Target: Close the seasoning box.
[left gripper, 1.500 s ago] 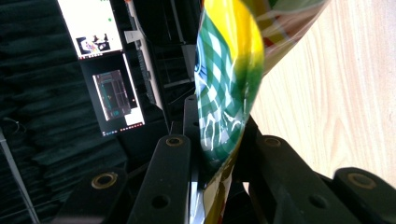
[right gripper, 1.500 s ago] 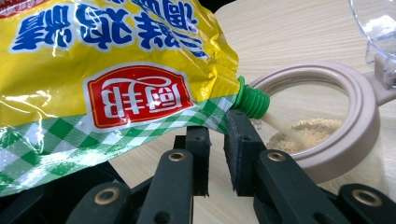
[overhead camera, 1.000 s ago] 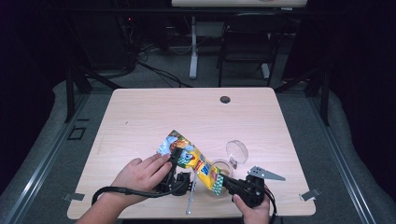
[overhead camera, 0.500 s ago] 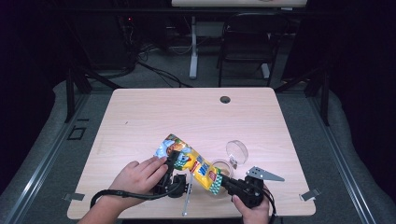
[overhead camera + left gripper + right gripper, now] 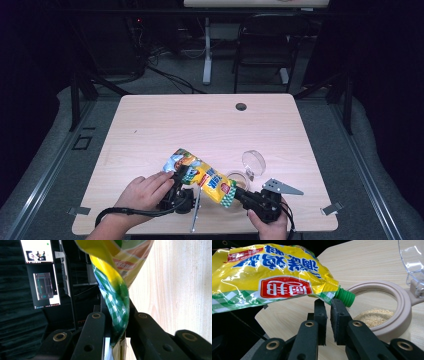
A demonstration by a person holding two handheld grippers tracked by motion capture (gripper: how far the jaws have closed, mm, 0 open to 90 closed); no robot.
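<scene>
A yellow pouch [image 5: 200,172] with green check trim and a green screw spout [image 5: 344,297] hangs tilted over the table's near edge, held between both grippers. My left gripper [image 5: 184,182] is shut on the pouch's [image 5: 117,290] lower green end. On the other side, my right gripper [image 5: 327,308] pinches the pouch's [image 5: 274,277] corner just beside the spout. The spout points over a beige round jar [image 5: 398,315] holding pale granules [image 5: 374,316]. Its clear lid [image 5: 412,260] stands open. In the high view the jar [image 5: 235,176] sits right of the pouch, with my right gripper [image 5: 237,194] close in front of it.
The wooden table [image 5: 200,125] has a dark cable hole [image 5: 241,106] at the back. A chair [image 5: 265,45] and desk legs stand beyond the table. Monitors [image 5: 37,251] glow in the dark behind the left gripper.
Both hands and the pouch have shifted slightly toward the table's near edge. The jar and its lid stay put.
</scene>
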